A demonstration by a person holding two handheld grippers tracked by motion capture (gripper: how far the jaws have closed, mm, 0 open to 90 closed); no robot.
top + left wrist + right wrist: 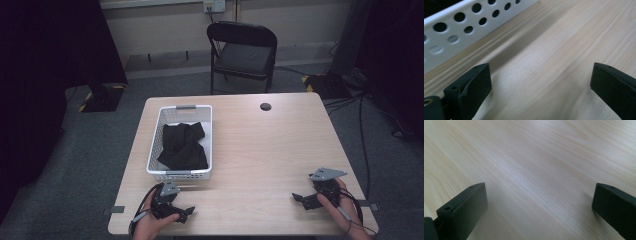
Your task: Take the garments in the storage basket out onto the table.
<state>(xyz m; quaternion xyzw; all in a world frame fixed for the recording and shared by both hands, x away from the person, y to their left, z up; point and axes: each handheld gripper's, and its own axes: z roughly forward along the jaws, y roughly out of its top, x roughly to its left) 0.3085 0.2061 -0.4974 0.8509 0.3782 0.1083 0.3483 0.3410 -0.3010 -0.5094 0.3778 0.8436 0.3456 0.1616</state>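
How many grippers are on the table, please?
2. The left gripper is near the white basket; the right gripper is at the table's right front corner.

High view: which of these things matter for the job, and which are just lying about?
In play:
white perforated basket
black cloth inside it
left gripper, open, just in front of the basket
right gripper, open

Lying about:
black folding chair behind the table
tape strip on the table's left edge

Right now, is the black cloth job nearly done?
The black cloth already lies bunched in the white basket. Nothing is in hand: the left claw and right claw are open, empty, low over the table. I can't tell what remains to be done.
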